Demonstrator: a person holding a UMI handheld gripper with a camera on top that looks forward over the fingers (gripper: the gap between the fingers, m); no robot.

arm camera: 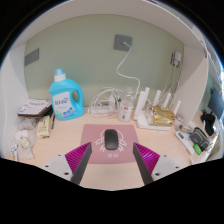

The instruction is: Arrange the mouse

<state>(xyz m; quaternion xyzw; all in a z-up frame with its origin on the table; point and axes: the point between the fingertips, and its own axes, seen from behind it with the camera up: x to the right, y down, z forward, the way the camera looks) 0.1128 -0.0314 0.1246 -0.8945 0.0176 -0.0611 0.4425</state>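
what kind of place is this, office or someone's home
Probably a home desk against a wall, somewhat cluttered. A mouse lies on a pink mouse mat between the open gripper fingers, a blue detergent bottle stands beyond, and white cables lie near the wall.

Claw point(111, 168) open, fingers spread wide (magenta pads point(78, 157) facing inward).
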